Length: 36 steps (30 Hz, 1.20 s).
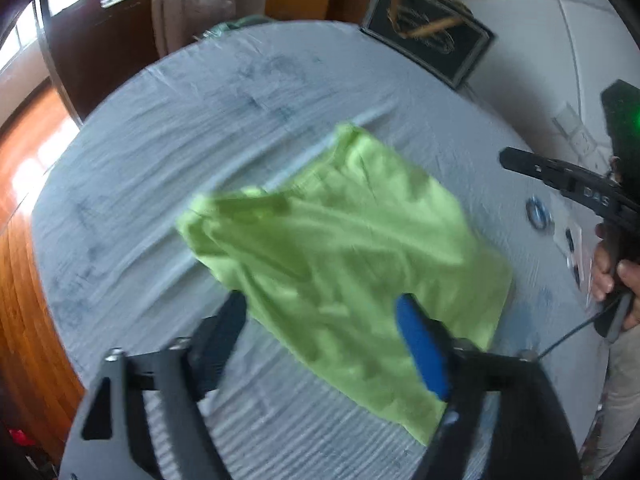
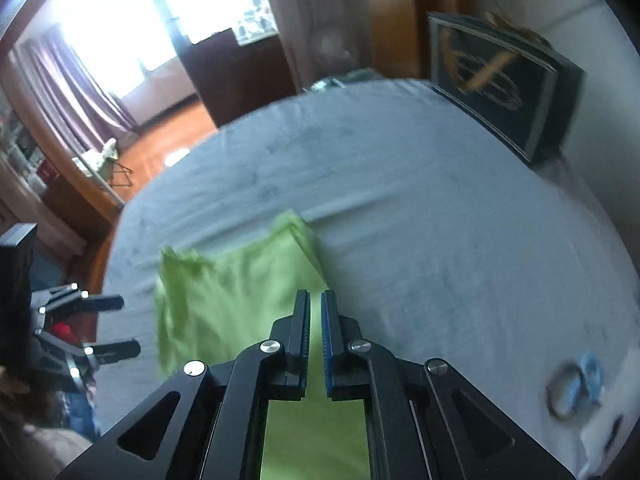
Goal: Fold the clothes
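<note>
- Garment: a lime-green shirt (image 1: pixel 340 248) lies on the grey sheet (image 1: pixel 180 140) that covers the table, roughly in the middle and nearer the operator's edge. It looks partly folded already — layered edges show at the far corner. Both views are motion-blurred, so fine creases cannot be read.
- Long axis: in the left wrist view the shirt runs from the far corner down toward the near right, passing between the left gripper's fingers.
- Left gripper (image 1: pixel 324 332): fingers spread wide, one on each side of the shirt's near part. No cloth is pinched; whether the tips touch the fabric cannot be told.
- Right gripper (image 2: pixel 315 320): fingers drawn nearly together with a narrow gap left between them. It sits above the shirt's right-hand edge, and green shows through the gap. Whether it pinches cloth cannot be told.
- Nearer hand: both tools are over the shirt. The left straddles the near part; the right is at the right edge.
- Judged next move: a grasp on a near edge or corner, carried toward the far corner along the long axis. The left gripper appears better placed, being spread and ready.
- Containers: none in view. A dark framed picture (image 1: pixel 428 28) stands at the far edge, and a small ring-like item (image 2: pixel 572 388) lies on the sheet to the right — both well apart from the shirt.
</note>
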{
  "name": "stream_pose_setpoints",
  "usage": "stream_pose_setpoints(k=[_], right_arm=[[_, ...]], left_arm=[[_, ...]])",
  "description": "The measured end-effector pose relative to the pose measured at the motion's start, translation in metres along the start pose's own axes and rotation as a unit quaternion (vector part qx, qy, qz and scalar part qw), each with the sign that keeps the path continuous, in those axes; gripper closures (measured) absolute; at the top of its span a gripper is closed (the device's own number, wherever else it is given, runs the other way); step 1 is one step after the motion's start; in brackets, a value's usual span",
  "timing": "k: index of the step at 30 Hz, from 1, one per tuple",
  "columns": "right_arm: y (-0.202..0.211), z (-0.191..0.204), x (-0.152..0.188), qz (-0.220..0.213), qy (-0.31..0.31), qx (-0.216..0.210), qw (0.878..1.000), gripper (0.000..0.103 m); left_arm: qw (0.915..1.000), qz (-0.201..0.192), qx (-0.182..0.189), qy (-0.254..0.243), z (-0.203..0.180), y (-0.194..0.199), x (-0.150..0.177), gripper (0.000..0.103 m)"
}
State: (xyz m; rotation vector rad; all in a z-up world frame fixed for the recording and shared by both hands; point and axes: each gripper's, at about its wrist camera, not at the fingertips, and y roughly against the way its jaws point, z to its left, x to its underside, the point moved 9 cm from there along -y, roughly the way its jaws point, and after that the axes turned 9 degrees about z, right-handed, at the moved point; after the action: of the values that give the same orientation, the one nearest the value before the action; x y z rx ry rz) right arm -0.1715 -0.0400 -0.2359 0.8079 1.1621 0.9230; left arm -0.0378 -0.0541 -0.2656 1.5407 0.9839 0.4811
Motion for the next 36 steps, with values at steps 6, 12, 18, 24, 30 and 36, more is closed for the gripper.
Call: stream_pose_setpoints(k=[6,12,18,24,30,36], right_arm=[[0.009,-0.02,0.081,0.034,0.006,-0.005,0.999,0.077],[0.007,-0.022,0.126,0.041,0.05,-0.008,0.998,0.061],[-0.017,-0.026,0.13,0.036,0.102,0.005,0.994,0.026],[-0.025,-0.003,0.129,0.049,0.12,-0.02,0.991,0.094],[0.04,0.024,0.066,-0.016,0.099,-0.06,0.993,0.094],[0.031,0.047,-0.031,-0.035,0.082,-0.082,0.993,0.094]], left_arm=[[0.9996,0.028,-0.005,0.005,-0.052,-0.021,0.063,0.024],[0.9986,0.034,-0.041,-0.006,-0.093,-0.043,0.104,0.024],[0.9948,0.016,-0.089,-0.048,-0.107,-0.062,0.115,0.043],[0.9969,-0.006,-0.063,-0.046,-0.089,-0.026,0.096,0.09],[0.9978,-0.053,-0.019,-0.034,-0.055,0.044,0.049,0.09],[0.9979,-0.062,-0.016,0.006,0.014,0.053,-0.025,0.09]])
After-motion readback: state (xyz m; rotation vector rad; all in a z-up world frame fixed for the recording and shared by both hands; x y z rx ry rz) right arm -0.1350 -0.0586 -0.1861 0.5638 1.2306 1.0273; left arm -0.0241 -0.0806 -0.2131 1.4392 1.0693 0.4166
